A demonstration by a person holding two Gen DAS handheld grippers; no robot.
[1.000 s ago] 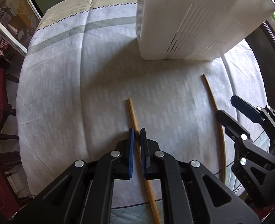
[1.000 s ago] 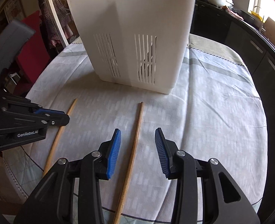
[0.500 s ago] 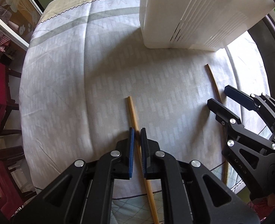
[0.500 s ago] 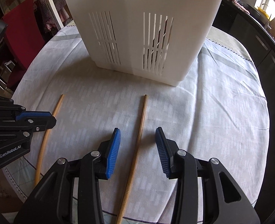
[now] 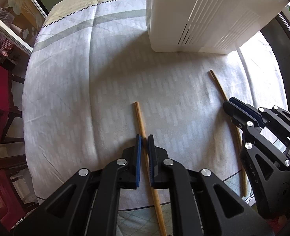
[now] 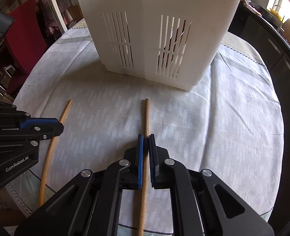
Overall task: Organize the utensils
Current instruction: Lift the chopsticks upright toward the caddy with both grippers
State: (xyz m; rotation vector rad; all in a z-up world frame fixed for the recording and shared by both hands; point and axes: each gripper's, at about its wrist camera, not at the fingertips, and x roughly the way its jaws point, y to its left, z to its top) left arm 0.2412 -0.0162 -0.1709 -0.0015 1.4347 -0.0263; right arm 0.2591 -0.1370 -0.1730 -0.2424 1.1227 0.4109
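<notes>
- Chopstick, pale (image 5: 140, 122), lies on the patterned tablecloth (image 5: 76, 98) at the left, and the left gripper (image 5: 144, 137) pinches it between its blue pads, pointing straight down.
- White slotted utensil holder (image 6: 154, 39) stands upright on the cloth behind both sticks, apart from their far tips.
- Darker chopstick (image 6: 146, 118) lies to the right, nearly parallel to the first, its tip near the holder's base.
- Right gripper (image 6: 146, 137) has just been closing; its jaws now press on this darker stick, which runs between the pads.
</notes>
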